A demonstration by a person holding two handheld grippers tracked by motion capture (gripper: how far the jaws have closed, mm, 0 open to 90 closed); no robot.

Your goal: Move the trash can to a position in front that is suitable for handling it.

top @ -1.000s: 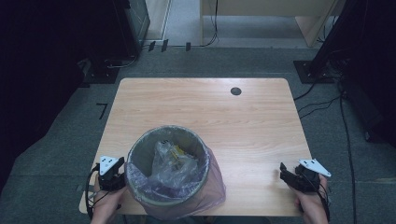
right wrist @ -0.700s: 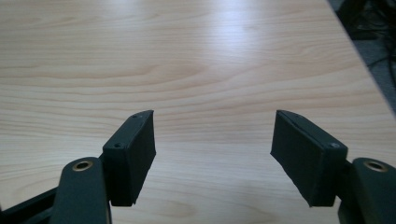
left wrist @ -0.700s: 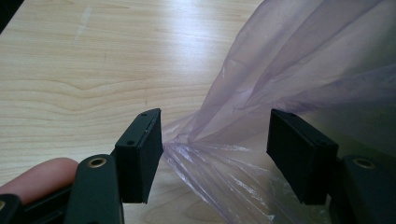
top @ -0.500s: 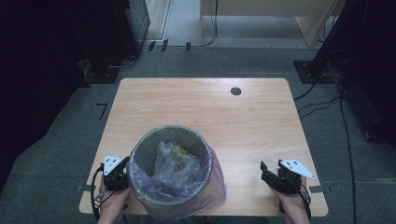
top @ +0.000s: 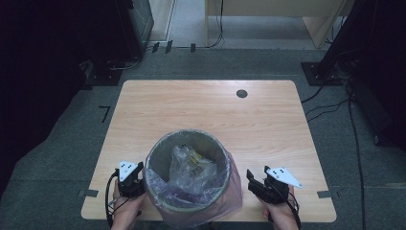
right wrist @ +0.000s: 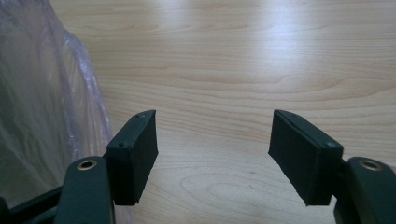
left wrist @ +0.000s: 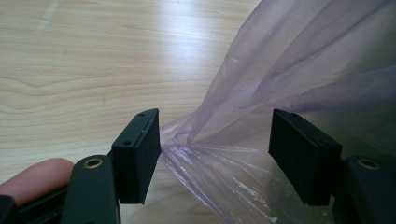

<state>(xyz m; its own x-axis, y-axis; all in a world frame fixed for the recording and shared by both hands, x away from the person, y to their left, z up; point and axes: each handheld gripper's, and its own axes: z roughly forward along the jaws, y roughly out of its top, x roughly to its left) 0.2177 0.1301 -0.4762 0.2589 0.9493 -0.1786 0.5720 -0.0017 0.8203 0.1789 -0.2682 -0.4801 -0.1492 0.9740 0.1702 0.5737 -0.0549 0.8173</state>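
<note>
Pale purple plastic film lines the waste bin (top: 187, 177), a round grey bin that stands at the near edge of the wooden table (top: 201, 110), a little left of its middle. The bin liner (top: 225, 203) is folded over the rim and hangs loose down the outside, reaching the tabletop in slack, creased folds; it is thin enough for the wood grain to show through it. Inside the bin lies a crumpled clear bag (top: 191, 165) with something yellowish in it, too small to make out.

At the bin's left side the left gripper (top: 136, 177) sits low by the table edge, held in a hand whose forearm comes up from the bottom of the high view. In the left gripper view its black jaws stand apart, and a gathered fold of the liner (left wrist: 261, 116) rises between them; the left jaw's inner face seems to touch the film, while the right jaw is clear of it, so nothing is pinched.

On the other side the right gripper (top: 253, 183) points toward the bin and lies just beside the hanging plastic. In the right gripper view its jaws are spread with bare wood between them, grasping nothing, and the liner (right wrist: 46, 102) is at the left beyond the left jaw.
</note>
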